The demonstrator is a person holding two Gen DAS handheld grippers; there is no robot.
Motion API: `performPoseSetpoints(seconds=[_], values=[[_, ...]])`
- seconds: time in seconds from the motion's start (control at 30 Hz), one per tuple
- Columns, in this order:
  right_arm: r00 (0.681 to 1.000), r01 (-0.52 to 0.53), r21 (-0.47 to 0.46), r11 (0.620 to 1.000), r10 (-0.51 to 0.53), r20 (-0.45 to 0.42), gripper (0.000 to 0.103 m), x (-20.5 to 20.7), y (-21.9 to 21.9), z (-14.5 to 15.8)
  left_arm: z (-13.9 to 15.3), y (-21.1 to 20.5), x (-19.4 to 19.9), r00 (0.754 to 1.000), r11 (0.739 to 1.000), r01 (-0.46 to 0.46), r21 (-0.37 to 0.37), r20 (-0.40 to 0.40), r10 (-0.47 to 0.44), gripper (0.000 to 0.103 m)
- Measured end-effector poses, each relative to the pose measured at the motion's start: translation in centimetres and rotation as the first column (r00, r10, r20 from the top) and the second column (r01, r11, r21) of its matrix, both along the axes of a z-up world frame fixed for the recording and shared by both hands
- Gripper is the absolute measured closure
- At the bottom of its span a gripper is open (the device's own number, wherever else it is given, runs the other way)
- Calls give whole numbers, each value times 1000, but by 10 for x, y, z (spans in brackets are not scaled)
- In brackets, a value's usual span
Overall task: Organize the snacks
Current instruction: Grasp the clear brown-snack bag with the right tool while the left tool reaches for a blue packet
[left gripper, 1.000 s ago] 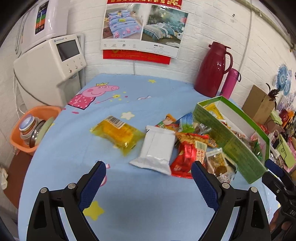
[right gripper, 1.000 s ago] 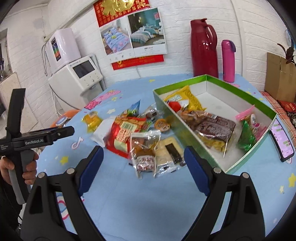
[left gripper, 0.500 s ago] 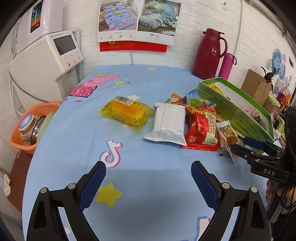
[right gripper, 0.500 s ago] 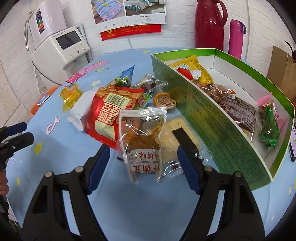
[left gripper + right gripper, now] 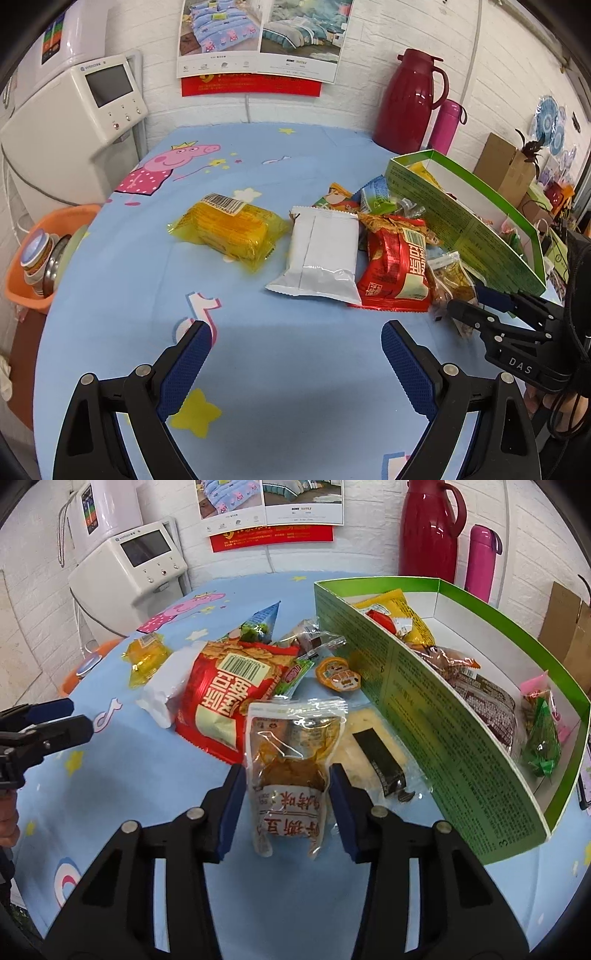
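Snack pouch (image 5: 290,760), clear film over brown pieces, flat on the tabletop (image 5: 288,893) just beside the green box (image 5: 443,738). Straddled by the right gripper (image 5: 288,794), jaws half-closed at both side edges, grip not certain. Likely light, crinkly, slippery; best pinched across the filled middle. Left gripper (image 5: 295,354) spread wide, holding nothing.

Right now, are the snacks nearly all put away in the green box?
Not yet. The green box holds several packets. The right gripper has its fingers either side of a clear brown-snack pouch, not clearly squeezing. The red bag, white packet and yellow packet lie outside. The left gripper is open, empty.
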State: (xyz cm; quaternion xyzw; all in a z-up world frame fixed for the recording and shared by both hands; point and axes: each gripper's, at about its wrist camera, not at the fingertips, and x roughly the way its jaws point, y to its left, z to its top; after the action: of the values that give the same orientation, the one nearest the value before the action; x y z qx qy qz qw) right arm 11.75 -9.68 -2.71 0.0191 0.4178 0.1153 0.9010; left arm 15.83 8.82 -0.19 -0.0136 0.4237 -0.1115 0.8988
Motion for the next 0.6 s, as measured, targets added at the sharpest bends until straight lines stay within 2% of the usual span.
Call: performPoseSetpoints(seconds=[0.27,0.47,0.57,0.6], values=[[999,1,40,999,0,-35,55,-41,-13,1,13,-26,17,999,999,50,-3,20,-50,8],[998,25,73,997,-21,-52,54,-55,-22,-2,27,-62,70,998,997,66,-30,17,-65,8],[998,29,80,996,-24,-58,54,-56,-27,-5,24,-79,97,997,997,73,-29,6,-73,10],[998,30,85,996,-25,-61,54,-55,-28,-6,21,-82,108,998,997,67,-31,-6,-68,13]])
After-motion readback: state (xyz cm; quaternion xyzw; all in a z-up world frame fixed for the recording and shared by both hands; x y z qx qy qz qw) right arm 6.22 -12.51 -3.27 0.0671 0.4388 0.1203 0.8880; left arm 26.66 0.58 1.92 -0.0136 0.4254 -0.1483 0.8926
